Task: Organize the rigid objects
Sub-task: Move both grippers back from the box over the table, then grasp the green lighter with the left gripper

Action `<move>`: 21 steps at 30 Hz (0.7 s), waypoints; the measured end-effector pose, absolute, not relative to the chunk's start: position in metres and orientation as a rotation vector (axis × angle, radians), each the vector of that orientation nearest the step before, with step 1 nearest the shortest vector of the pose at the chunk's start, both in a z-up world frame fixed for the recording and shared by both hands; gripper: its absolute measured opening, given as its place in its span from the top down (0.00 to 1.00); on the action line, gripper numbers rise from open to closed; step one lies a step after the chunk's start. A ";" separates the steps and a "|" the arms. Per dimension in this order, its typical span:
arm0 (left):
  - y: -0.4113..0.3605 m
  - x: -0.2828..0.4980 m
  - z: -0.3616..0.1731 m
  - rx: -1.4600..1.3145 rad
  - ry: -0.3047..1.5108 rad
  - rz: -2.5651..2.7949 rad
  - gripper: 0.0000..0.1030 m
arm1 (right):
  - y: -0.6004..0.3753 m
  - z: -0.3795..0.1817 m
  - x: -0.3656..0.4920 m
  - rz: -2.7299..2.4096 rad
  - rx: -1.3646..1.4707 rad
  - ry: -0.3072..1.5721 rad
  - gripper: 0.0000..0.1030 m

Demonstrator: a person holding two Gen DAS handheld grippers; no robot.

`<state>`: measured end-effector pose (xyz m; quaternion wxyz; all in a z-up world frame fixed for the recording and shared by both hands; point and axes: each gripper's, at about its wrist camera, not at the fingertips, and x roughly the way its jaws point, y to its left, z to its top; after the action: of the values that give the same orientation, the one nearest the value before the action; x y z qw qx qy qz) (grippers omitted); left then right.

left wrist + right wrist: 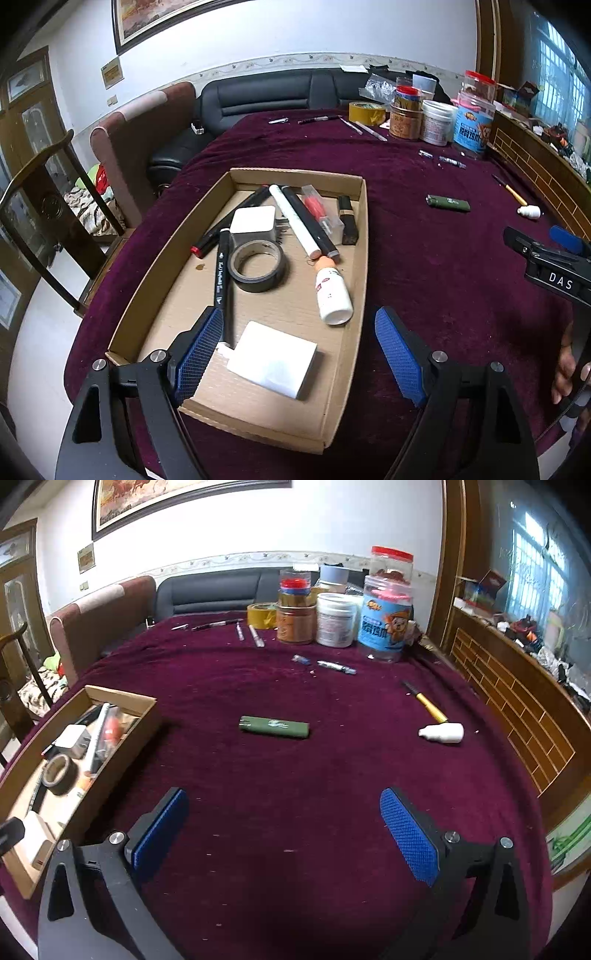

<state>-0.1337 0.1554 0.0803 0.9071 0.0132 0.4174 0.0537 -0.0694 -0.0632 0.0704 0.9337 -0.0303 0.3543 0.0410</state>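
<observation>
A cardboard tray (360, 236) lies on the maroon tablecloth and holds markers, a tape roll (257, 270), a white charger (253, 219), a white bottle (331, 291) and a white box (273, 358). My left gripper (299, 350) is open and empty, hovering over the tray's near end above the white box. My right gripper (284, 834) is open and empty over bare cloth. Ahead of it lie a green lighter (274, 726), a small white bottle (442, 733) and a yellow-handled pen (424, 700). The tray (122, 734) is at its left.
Jars and a yellow tape roll (261, 615) crowd the table's far side with the blue-labelled jar (386, 624). Pens (255, 635) and small metal pieces (336, 667) lie near them. A wooden ledge (517, 701) runs along the right. Chairs and a sofa stand beyond the table.
</observation>
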 end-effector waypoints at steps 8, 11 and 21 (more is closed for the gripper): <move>0.141 -0.127 0.077 0.060 0.887 0.116 0.22 | -0.084 0.062 -0.059 0.100 -0.020 0.787 0.00; 0.135 -0.124 0.074 0.063 0.903 0.110 0.22 | -0.095 0.059 -0.054 0.090 0.001 0.802 0.00; 0.091 -0.092 0.086 0.032 0.909 -0.105 0.22 | -0.201 0.067 -0.027 -0.086 0.225 0.768 0.00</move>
<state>-0.0917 0.0909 0.0861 0.8969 0.0152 0.4390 -0.0507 -0.0274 -0.2006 0.0673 0.9200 0.1095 0.3739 -0.0420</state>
